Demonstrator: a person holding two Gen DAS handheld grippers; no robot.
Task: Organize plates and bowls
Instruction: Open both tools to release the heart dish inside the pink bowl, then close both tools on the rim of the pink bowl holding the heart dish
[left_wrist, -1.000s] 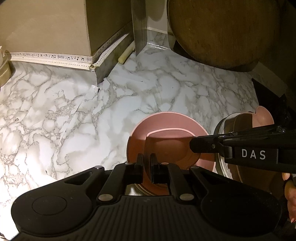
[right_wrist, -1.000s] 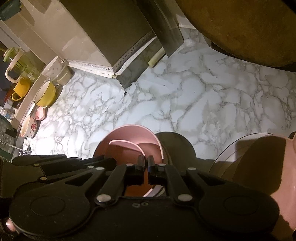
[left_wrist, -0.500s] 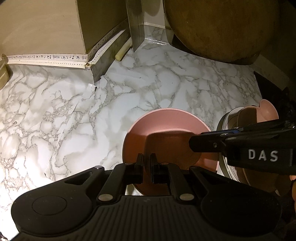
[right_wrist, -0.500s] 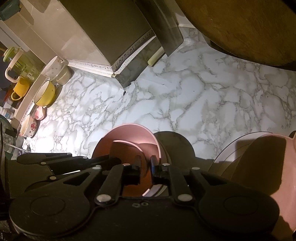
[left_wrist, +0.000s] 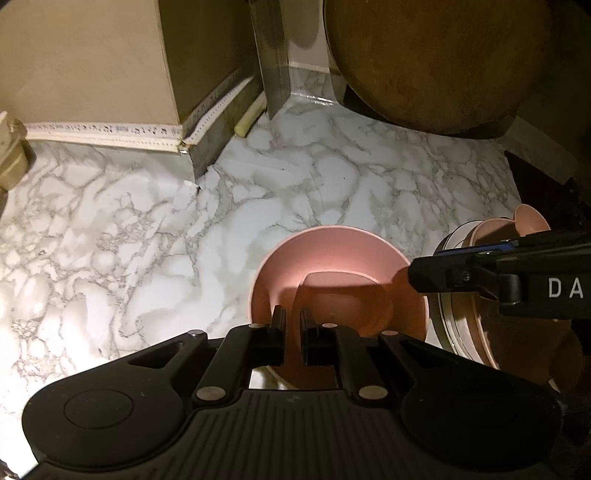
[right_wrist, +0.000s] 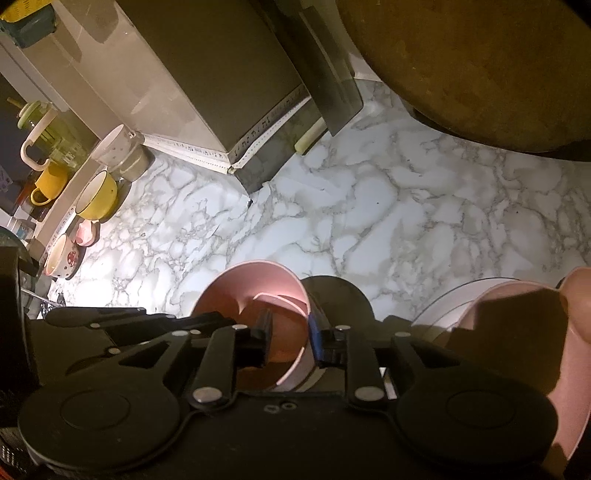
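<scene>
A pink bowl (left_wrist: 340, 280) sits low over the marble counter (left_wrist: 147, 258). My left gripper (left_wrist: 291, 328) is shut on its near rim. In the right wrist view the same pink bowl (right_wrist: 255, 291) has its right rim standing between the fingers of my right gripper (right_wrist: 290, 336). Those jaws are opening, and the left pad stands clear of the rim. From the left wrist view the right gripper's fingers (left_wrist: 424, 273) reach in from the right at the bowl's edge. To the right stands a stack of dishes (left_wrist: 458, 325): a clear glass plate with pink dishes on it.
A large round wooden board (left_wrist: 443, 55) leans at the back right. A beige box (left_wrist: 92, 62) stands at the back left. Along the far left edge are a yellow mug (right_wrist: 98, 195), a small pink dish (right_wrist: 86, 232) and a mushroom-print bowl (right_wrist: 61, 258).
The right gripper's jaws have parted from shut to a gap around the bowl's rim. The left gripper has stayed shut on the bowl. Neither hand has shifted much.
</scene>
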